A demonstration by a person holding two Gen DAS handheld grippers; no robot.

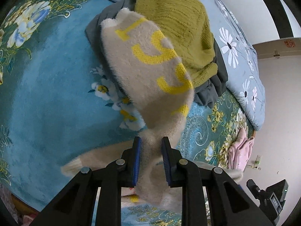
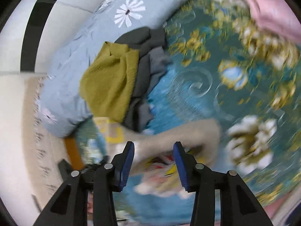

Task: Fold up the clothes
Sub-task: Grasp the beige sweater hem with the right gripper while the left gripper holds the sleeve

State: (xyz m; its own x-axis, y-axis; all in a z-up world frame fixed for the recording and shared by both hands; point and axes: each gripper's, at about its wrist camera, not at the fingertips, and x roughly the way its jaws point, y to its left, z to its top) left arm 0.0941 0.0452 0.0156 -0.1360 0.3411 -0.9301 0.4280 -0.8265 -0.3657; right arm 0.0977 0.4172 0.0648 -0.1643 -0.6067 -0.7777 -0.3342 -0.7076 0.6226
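Left gripper jaws clamped on a bunched fold of the beige sweater, lifting it off the bed. Right gripper jaws apart, nothing between them; sweater lies below. Fuzzy knit looks soft, light, floppy, so it'll sag: best grabbed at hem or shoulder edges. Long axis runs away from left gripper toward the olive sweater.

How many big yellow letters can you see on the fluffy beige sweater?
4 show on the fuzzy beige sweater: one at its far end, one mid-fabric, one lower, and part of one by the fold. Folds may hide more.
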